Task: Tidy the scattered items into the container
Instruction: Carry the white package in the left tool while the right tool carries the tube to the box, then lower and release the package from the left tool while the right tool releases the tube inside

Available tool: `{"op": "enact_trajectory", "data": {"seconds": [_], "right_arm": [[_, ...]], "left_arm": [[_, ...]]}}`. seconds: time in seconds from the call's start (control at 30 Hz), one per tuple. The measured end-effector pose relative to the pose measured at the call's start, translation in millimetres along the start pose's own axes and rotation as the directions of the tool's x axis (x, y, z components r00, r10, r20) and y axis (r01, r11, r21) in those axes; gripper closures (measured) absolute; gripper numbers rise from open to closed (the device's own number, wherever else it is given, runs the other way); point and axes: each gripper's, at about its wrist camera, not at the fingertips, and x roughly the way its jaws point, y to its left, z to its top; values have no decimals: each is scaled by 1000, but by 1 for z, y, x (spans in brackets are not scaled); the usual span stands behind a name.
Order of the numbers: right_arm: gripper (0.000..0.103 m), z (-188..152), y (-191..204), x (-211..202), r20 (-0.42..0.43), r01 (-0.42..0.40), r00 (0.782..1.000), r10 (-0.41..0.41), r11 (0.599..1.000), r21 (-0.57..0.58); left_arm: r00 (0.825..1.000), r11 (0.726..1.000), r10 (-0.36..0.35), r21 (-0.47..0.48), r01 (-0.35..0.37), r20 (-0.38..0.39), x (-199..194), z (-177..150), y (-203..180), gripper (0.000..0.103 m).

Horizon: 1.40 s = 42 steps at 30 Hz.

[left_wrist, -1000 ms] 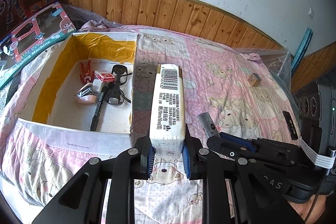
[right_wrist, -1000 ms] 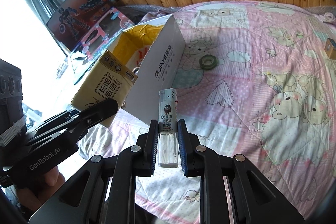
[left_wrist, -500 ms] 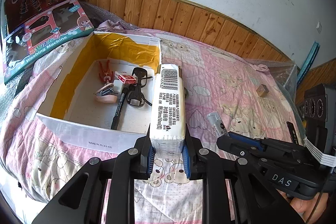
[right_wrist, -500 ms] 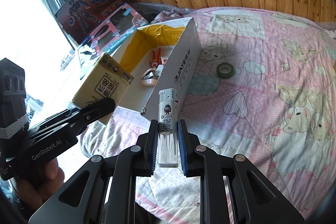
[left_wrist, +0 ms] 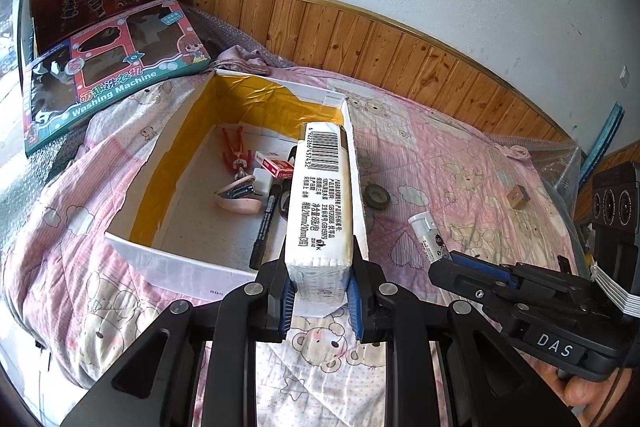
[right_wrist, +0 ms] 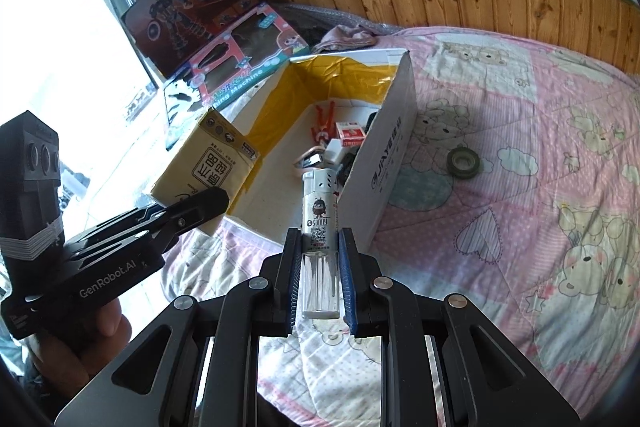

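The left gripper (left_wrist: 319, 291) has its jaws closed on a long white paper tissue pack with a black barcode (left_wrist: 322, 203), gripped at its near end. The pack points forward over the right wall of the open white cardboard box with yellow tape lining (left_wrist: 160, 155), which lies on the pink quilted bedcover with bear prints (left_wrist: 460, 155).

The right gripper (right_wrist: 319, 279) has its jaws closed on a white plastic lighter with a clear lower tank (right_wrist: 318, 227), which stands up between the blue pads. It hangs in front of the near corner of the box, above the bedcover.

Inside the box there are a small red and orange pliers (left_wrist: 236, 151), a red and white card box (left_wrist: 276, 165), a pink stapler (left_wrist: 238, 197) and a black marker pen (left_wrist: 264, 227).

On the bedcover to the right of the box lies a dark green roll of tape (right_wrist: 464, 163), apart from the box wall. A small brown wooden cube (left_wrist: 517, 195) lies further to the right.

Two flat toy boxes (left_wrist: 108, 27) lean at the wall behind the box
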Motion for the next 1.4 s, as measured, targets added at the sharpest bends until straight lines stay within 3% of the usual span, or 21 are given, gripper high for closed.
{"op": "enact_trajectory", "data": {"seconds": [0.73,1.4], "right_arm": [[84,45,27,47,-41,-45,998,42,996,-76],[84,49,41,91,-120,-57,992,41,990,-131]], "left_arm": [[995,994,96,-55,-97,-13,30,41,53,80],[984,986,152,-56,-158,-88,72,50,82,80]]}}
